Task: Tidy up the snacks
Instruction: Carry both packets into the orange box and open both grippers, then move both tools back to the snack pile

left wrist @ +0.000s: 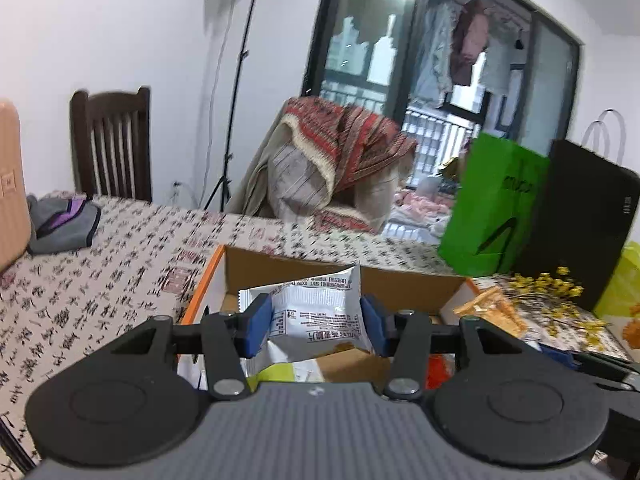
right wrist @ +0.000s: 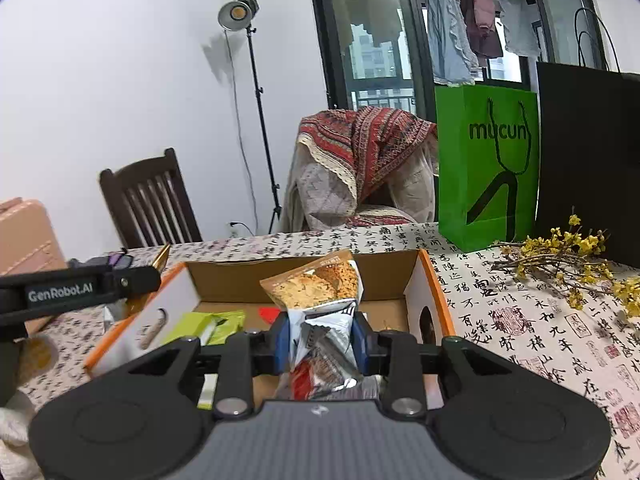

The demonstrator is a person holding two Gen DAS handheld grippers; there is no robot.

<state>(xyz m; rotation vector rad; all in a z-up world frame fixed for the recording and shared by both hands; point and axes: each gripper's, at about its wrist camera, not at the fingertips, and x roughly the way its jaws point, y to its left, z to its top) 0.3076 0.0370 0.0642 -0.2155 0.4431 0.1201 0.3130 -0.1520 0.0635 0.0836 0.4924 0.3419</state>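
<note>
My left gripper (left wrist: 316, 324) is shut on a white snack packet (left wrist: 320, 308) with grey print and holds it above the open cardboard box (left wrist: 288, 264) with orange edges. My right gripper (right wrist: 322, 340) is shut on an orange and silver snack packet (right wrist: 316, 288), held upright over the same box (right wrist: 384, 268). Inside the box lie a green packet (right wrist: 216, 324) and a red item (right wrist: 268, 314). The left gripper's arm (right wrist: 80, 284) shows at the left of the right wrist view.
A green paper bag (right wrist: 486, 168) and a black bag (right wrist: 588, 160) stand at the table's back right, with a yellow flower branch (right wrist: 572, 256) lying in front. An orange snack packet (left wrist: 492, 308) lies right of the box. A grey cloth (left wrist: 60, 220) and pink suitcase (left wrist: 12, 184) sit left. Chairs stand behind.
</note>
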